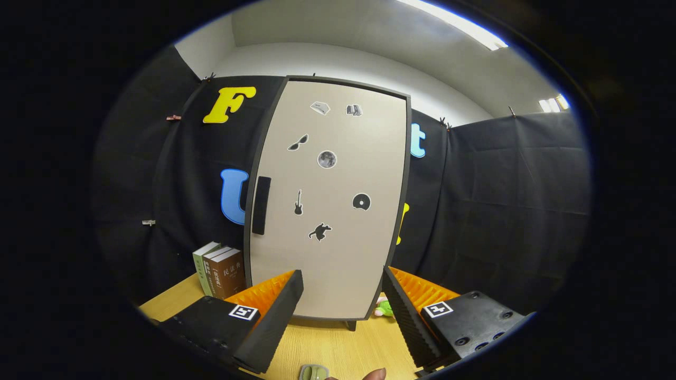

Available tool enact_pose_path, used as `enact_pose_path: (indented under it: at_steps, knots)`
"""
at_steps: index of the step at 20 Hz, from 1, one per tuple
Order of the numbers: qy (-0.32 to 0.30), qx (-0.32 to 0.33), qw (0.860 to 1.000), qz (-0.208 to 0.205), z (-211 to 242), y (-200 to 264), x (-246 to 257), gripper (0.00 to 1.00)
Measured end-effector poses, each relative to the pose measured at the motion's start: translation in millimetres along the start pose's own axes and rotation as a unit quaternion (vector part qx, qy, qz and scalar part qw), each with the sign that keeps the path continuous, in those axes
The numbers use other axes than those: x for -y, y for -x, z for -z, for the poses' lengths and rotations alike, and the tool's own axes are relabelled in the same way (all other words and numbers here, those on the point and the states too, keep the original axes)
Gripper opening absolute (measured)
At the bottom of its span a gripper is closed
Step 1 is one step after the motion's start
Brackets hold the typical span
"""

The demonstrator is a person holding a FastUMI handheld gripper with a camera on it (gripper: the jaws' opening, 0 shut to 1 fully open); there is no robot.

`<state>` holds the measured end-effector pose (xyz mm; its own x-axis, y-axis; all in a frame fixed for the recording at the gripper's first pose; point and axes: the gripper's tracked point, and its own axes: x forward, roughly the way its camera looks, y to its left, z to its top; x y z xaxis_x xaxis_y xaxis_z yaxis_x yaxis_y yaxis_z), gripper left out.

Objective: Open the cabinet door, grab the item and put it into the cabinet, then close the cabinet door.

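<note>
Standing closed on a wooden table point(338, 343), just beyond the fingertips: a tall cabinet point(330, 200), dark-framed, its pale door point(338, 248) dotted with small stickers point(327, 159) and carrying a dark vertical handle point(261, 205) near the left edge. Hovering in front of it with fingers spread wide and gripping nothing: the gripper point(343, 293), levelled at the lower part of the door, the handle sitting higher and off toward the left finger point(277, 316). Peeking out past the cabinet's lower right corner, just inside the right finger point(404, 311): a small green and pink soft item point(384, 307), lying on the table, mostly hidden by that finger. Leaning upright against the cabinet's left side, just beyond the left finger: a short row of books point(221, 274). Resting on the table between the two fingers, closer than their tips: a small pale green object point(313, 372), too cut off to identify. Showing beside it: a fingertip point(375, 374) of the person holding the tool, barely in sight. Hanging behind everything: black cloth point(501, 211), under a white ceiling with a bright strip light point(454, 24).
</note>
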<state>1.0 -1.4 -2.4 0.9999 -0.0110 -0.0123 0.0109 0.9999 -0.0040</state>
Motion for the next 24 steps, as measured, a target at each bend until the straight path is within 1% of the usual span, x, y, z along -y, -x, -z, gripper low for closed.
enact_pose_path:
  at_steps: [4, 7, 10, 14, 18, 24]
  knots:
    - [-0.011, 0.0, 1.0, -0.008, 0, -4, -8, 0.97]
    - [-0.029, 0.008, 0.999, -0.025, -12, -16, -28, 0.97]
    - [-0.028, 0.024, 0.999, -0.037, -28, -32, -49, 0.97]
    - [-0.05, 0.019, 0.996, -0.065, -36, -59, -89, 0.97]
    - [-0.051, 0.016, 0.996, -0.078, -39, -92, -126, 0.97]
    - [-0.054, 0.021, 0.995, -0.077, -49, -148, -165, 0.97]
